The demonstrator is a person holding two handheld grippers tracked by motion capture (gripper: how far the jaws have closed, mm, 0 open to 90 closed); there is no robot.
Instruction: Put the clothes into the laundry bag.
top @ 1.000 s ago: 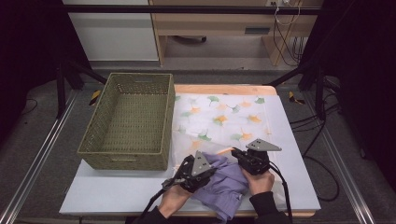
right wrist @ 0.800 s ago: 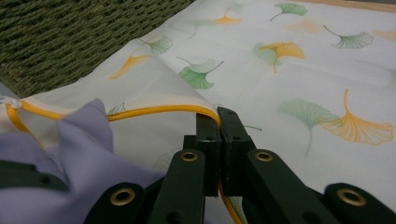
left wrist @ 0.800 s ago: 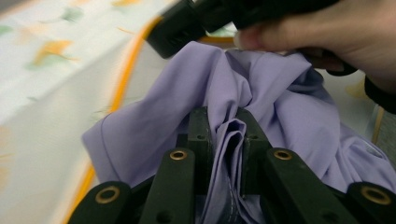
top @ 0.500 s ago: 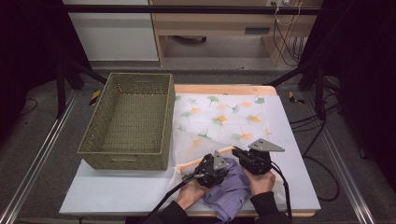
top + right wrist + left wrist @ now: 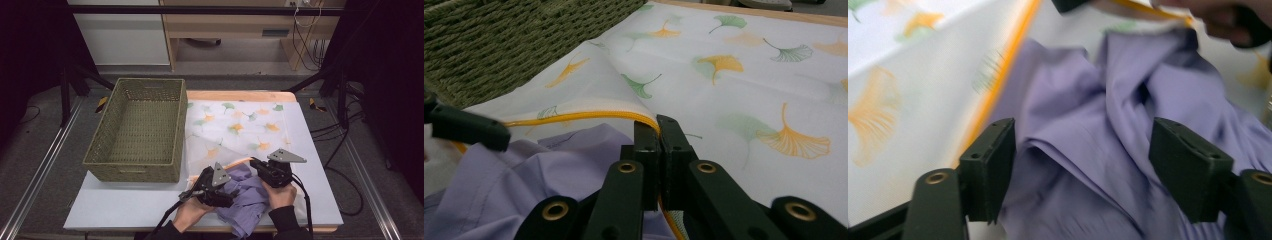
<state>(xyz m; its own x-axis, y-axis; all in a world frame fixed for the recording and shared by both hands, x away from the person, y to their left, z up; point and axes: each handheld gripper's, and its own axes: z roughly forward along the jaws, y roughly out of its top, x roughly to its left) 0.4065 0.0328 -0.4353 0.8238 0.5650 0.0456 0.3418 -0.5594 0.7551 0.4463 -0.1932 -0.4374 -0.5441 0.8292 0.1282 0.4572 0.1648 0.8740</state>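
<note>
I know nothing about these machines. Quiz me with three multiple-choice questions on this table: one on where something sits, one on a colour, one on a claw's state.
1. Where does the woven basket stand?
A. left of the leaf-print bag
B. right of it
C. on top of it

2. What colour is the crumpled garment?
A. red
B. purple
C. black

3. How is the left claw?
A. open over the garment
C. shut on the basket
B. clamped on a cable

Answers: A, the high view shows the basket at the bag's left edge; B, its folds are purple; A, the jaws have just been opening and stand apart.

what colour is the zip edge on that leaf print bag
Orange-yellow; the zip edge shows best in the right gripper view, pinched by the right gripper.
</note>
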